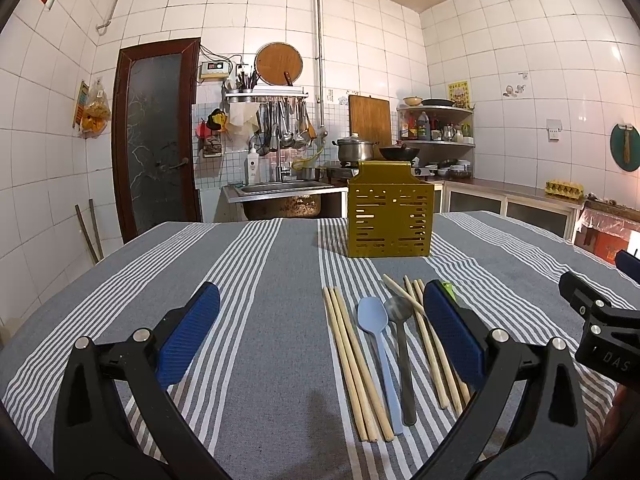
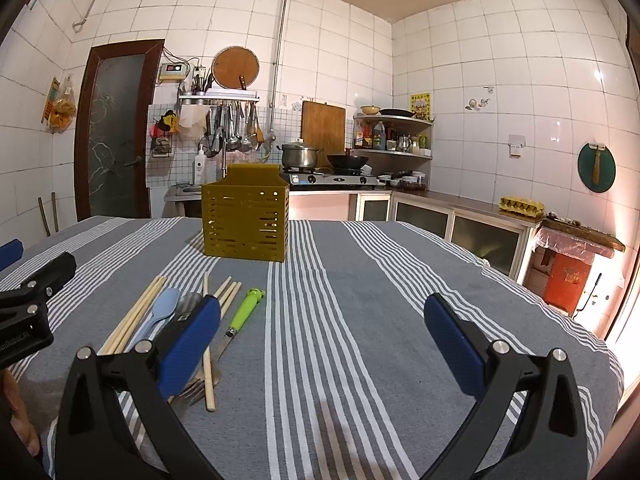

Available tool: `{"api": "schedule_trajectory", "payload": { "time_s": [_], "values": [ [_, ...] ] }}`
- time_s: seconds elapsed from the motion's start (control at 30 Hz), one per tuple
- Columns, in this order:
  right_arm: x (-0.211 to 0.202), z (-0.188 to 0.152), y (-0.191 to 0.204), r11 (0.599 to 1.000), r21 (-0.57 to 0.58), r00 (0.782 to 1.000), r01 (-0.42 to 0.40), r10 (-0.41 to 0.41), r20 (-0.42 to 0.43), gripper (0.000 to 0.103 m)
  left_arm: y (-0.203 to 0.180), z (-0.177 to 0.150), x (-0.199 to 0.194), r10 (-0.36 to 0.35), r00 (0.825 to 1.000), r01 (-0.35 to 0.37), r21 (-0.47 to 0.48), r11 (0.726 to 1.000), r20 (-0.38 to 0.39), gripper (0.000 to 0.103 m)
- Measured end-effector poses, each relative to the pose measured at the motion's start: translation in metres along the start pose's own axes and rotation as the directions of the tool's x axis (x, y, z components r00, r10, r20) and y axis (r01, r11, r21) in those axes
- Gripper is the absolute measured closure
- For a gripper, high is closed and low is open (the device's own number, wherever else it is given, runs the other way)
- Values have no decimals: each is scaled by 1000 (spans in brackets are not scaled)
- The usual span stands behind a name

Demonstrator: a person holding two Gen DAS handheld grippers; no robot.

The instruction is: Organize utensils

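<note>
An olive-yellow slotted utensil holder (image 1: 390, 216) stands upright on the striped tablecloth; it also shows in the right wrist view (image 2: 245, 218). In front of it lie wooden chopsticks (image 1: 356, 364), a light blue spoon (image 1: 376, 344) and a dark metal spoon (image 1: 402, 344). The right wrist view also shows a green-handled knife (image 2: 244, 312), a fork (image 2: 198, 390) and the chopsticks (image 2: 132, 316). My left gripper (image 1: 320, 320) is open above the cloth, the utensils near its right finger. My right gripper (image 2: 322, 324) is open and empty, the utensils at its left finger.
The grey striped tablecloth (image 1: 260, 280) covers the table. Behind it are a sink (image 1: 280, 192), a stove with pots (image 2: 320, 168) and counter cabinets (image 2: 460, 224). The right gripper's body shows at the edge of the left wrist view (image 1: 600, 328).
</note>
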State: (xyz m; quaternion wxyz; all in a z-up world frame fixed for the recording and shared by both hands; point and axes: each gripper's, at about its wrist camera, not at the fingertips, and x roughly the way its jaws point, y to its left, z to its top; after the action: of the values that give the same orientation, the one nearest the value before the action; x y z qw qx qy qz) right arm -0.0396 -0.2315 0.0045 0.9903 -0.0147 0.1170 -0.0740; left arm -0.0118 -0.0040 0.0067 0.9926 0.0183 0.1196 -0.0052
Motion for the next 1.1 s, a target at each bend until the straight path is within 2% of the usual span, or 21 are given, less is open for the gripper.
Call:
{"api": "schedule_trajectory", "payload": {
  "time_s": [0.73,1.1],
  "values": [
    [4,-2,-2,1000,27,1000,1,-1,-1,4,-1,-2,0,3,1000,-3,6,1000,15,5],
    [4,-3,1,999,11,999,-35,36,-15,4,-1,-3,-2,19,999,-19,5,1000,28,5]
  ]
}}
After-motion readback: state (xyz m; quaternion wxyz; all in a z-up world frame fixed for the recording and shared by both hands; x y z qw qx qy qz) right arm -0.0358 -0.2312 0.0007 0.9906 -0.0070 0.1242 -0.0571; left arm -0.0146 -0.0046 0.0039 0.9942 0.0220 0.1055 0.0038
